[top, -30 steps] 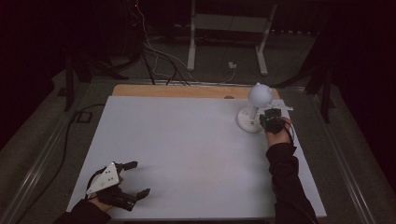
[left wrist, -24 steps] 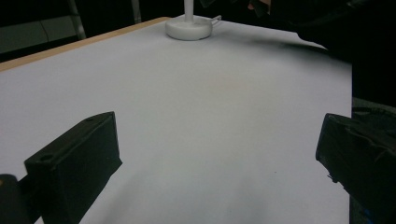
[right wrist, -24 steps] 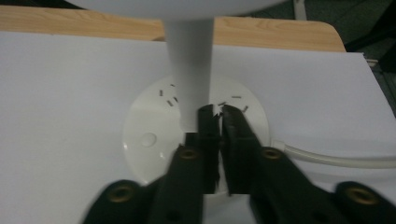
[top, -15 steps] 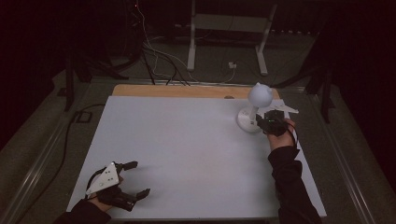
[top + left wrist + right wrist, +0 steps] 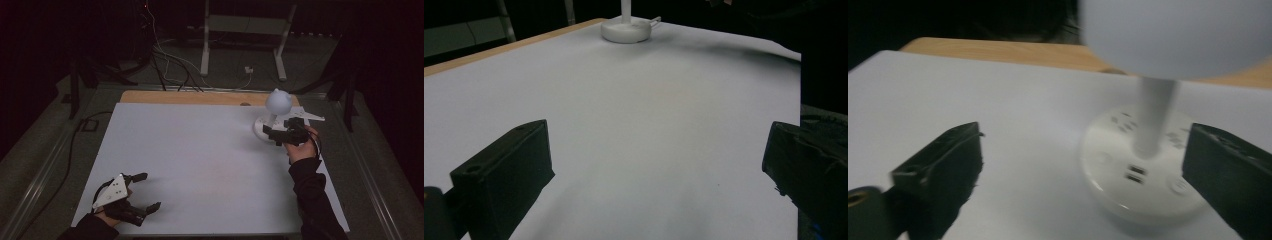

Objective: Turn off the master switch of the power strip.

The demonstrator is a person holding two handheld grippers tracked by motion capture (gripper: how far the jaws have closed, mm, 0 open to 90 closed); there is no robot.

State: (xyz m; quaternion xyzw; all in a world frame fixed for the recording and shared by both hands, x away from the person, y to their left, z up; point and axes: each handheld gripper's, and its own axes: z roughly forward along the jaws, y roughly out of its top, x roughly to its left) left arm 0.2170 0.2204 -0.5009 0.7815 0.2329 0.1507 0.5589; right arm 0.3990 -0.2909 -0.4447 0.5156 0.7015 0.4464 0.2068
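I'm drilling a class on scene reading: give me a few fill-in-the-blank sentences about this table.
The lamp has a ____ white shade.
The right claw, beside the lamp's base, has its jaws ____.
The left claw holds ____ between its jaws.
The base has sockets on its ____ face.

Missing words: round; open; nothing; top

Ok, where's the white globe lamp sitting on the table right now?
In the high view the lamp stands at the table's far right, near the wooden edge strip, just beyond the open right gripper.
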